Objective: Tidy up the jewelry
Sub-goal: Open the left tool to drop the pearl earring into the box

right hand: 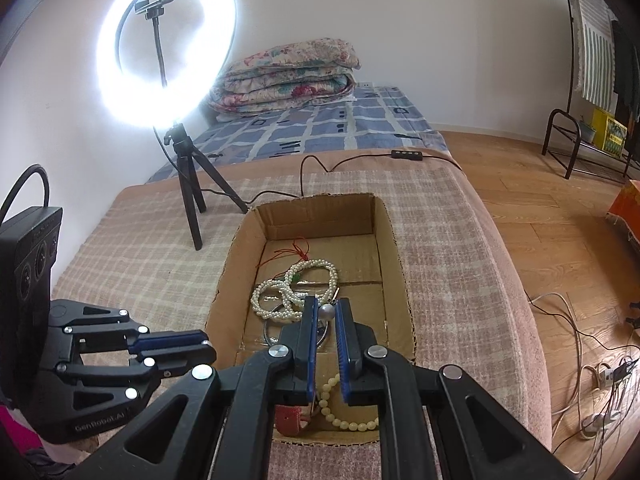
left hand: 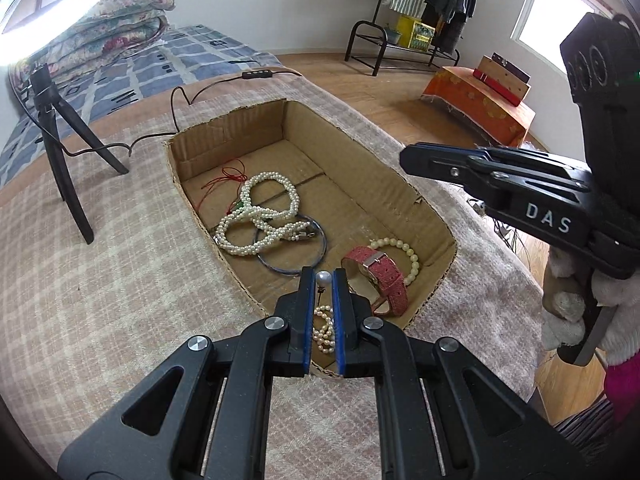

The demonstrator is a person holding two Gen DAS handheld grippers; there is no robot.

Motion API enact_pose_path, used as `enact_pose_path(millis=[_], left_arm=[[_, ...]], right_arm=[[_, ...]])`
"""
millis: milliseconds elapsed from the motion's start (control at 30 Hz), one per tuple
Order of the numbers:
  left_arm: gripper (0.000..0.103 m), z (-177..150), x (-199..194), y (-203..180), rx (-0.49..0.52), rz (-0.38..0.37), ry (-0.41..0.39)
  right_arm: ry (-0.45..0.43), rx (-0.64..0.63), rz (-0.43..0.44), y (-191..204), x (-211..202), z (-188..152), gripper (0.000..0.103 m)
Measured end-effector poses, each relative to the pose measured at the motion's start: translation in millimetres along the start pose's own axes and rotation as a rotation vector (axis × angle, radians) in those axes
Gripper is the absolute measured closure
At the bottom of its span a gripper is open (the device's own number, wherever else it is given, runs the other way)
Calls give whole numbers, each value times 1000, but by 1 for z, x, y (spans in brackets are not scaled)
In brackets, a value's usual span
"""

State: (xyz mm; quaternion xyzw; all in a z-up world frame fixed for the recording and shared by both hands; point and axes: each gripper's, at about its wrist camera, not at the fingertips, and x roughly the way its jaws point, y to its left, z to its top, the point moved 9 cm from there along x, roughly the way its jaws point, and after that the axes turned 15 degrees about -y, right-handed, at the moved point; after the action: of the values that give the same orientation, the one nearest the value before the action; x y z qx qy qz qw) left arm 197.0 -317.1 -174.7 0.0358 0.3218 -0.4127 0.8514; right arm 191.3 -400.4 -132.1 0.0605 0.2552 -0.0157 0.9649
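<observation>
My left gripper [left hand: 324,280] is over the near end of the box [left hand: 400,184], fingers drawn in close on a silver bead [left hand: 323,278] right at the tips, with a thin stem hanging under it. The right gripper [right hand: 325,314] looks the same in its own view: narrow gap, a grey ball [right hand: 326,312] sitting between the tips. I can't tell if either bead is really clamped or just lined up in the gap.

Stuff in the box: a twisted pearl rope [left hand: 260,216] around the middle, lying over a dark bangle [left hand: 294,246], with a red cord [left hand: 228,178] at 11 o'clock of it. The red strap [left hand: 378,280] sits at 4 o'clock from the rope, a cream bead bracelet [left hand: 404,256] just beside it. A small pearl string [left hand: 324,330] shows between my left fingers.

Readable text: "DAS" in white on the right gripper's body in the left view, and "GenRobot.AI" on the left one in the right view.

The box sits on a plaid blanket [left hand: 120,280]. A ring light [right hand: 160,40] on a tripod [right hand: 192,200] stands at 10 o'clock.
</observation>
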Motion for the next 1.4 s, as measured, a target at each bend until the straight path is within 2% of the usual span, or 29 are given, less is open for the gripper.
enact_pose_path(millis=[400, 567, 600, 700, 833, 867, 933, 967, 1000, 1267, 1333, 1400], left_arm=[[96, -6, -2, -9, 8, -27, 15], [96, -4, -3, -12, 8, -27, 13], [96, -3, -4, -12, 8, -28, 10], [96, -2, -4, -12, 9, -30, 13], [96, -3, -6, -13, 19, -33, 18], [94, -3, -6, -14, 21, -33, 20], [75, -4, -7, -14, 26, -31, 22], [59, -4, -8, -15, 30, -28, 13], [54, -2, -11, -15, 34, -23, 0], [54, 1, -26, -15, 49, 6, -24], [54, 2, -32, -14, 55, 16, -32], [54, 3, -39, -15, 57, 22, -39]], right_arm=[[8, 41, 11, 1, 9, 1, 97], [11, 50, 12, 1, 10, 1, 93], [10, 53, 13, 0, 10, 1, 90], [0, 60, 6, -1, 10, 2, 73], [-6, 63, -8, -4, 8, 3, 68], [-9, 63, -13, -4, 8, 3, 61], [-20, 64, -28, -6, 6, 5, 43], [-25, 65, -34, -8, 5, 5, 40], [-29, 67, -38, -8, 4, 6, 37], [-51, 58, -66, -8, -7, 11, 22], [-63, 54, -73, -7, -13, 13, 16], [-71, 54, -76, -5, -18, 15, 14]])
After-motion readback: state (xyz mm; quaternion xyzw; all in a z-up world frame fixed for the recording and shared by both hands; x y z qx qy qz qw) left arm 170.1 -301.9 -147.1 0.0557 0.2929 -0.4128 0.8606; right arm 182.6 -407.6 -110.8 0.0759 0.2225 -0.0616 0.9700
